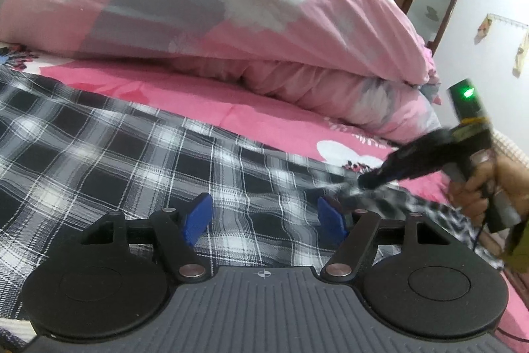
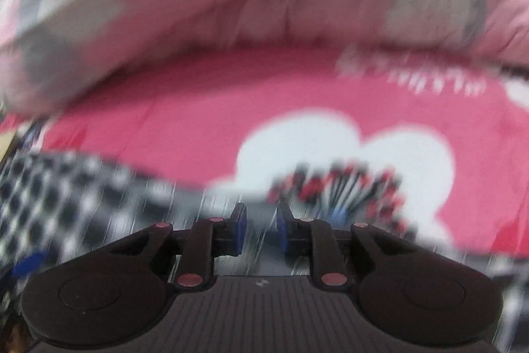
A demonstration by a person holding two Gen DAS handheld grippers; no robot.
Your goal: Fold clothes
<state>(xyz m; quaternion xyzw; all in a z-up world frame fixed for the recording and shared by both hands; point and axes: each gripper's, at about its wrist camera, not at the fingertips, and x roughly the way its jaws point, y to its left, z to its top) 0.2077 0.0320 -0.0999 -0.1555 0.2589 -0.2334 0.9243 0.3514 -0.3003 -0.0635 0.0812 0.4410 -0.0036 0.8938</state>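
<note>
At lower right of the left-wrist frame, right gripper is pinching the plaid garment; left gripper is hovering wide. Blurred motion is risking the cloth slipping free.

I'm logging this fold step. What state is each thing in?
plaid garment: spread on the bed, right edge lifted
left gripper: open, empty, over the plaid
right gripper: narrowly parted, plaid fabric between the fingers; grip blurred
duvet: bunched behind
bedsheet: partly covered
</note>
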